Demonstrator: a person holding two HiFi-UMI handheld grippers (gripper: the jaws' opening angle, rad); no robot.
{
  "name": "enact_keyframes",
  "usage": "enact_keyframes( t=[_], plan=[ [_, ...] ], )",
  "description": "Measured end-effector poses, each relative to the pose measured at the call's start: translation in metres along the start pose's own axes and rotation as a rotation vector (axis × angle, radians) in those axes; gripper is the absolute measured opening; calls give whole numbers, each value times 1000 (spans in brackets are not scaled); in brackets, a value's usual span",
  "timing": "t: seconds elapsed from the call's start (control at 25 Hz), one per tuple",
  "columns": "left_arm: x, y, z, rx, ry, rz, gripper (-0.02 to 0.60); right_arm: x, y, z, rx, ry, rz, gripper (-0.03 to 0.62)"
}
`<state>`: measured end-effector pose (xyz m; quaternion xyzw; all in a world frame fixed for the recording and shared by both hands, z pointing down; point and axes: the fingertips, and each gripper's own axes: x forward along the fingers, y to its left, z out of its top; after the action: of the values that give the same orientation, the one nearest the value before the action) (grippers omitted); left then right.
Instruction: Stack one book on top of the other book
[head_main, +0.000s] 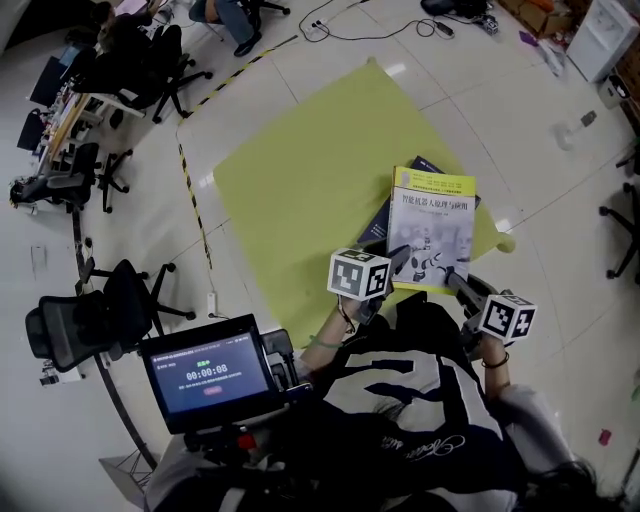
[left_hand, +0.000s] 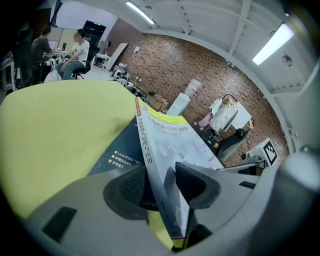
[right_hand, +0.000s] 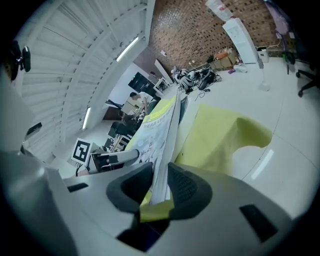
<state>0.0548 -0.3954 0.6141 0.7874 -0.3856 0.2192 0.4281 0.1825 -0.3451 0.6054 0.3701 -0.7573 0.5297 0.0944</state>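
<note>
A white book with a yellow top band (head_main: 432, 225) lies over a dark blue book (head_main: 378, 228) on the yellow-green table (head_main: 290, 190). Part of the blue book sticks out at the left and far side. My left gripper (head_main: 398, 258) is shut on the white book's near left corner, and my right gripper (head_main: 457, 282) is shut on its near right corner. In the left gripper view the white book (left_hand: 170, 150) is pinched between the pads (left_hand: 165, 192), with the blue book (left_hand: 117, 155) just beneath. The right gripper view shows the pads (right_hand: 160, 192) clamping the white book's edge (right_hand: 160, 135).
Office chairs (head_main: 100, 310) stand on the floor at the left, beyond striped floor tape (head_main: 195, 210). A small screen with a timer (head_main: 208, 375) sits near my body. Cables (head_main: 390, 25) and boxes lie at the far side. People sit at desks (left_hand: 75, 52) in the distance.
</note>
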Motion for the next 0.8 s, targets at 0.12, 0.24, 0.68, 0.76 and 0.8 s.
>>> enact_keyframes(
  t=[0.12, 0.24, 0.68, 0.76, 0.8],
  plan=[
    [0, 4, -1, -34, -4, 41, 170, 3, -5, -2, 15, -10, -11, 97],
    [-7, 10, -2, -36, -36, 133, 179, 3, -7, -3, 22, -27, -23, 97],
    [-69, 22, -25, -139, -138, 100, 179, -12, -17, -13, -87, -126, -230, 127],
    [-79, 20, -34, -132, -143, 83, 179, -21, -11, -17, -116, -145, -256, 126],
    [-84, 18, -38, -130, -145, 72, 179, -26, -7, -19, -117, -164, -262, 126]
  ],
)
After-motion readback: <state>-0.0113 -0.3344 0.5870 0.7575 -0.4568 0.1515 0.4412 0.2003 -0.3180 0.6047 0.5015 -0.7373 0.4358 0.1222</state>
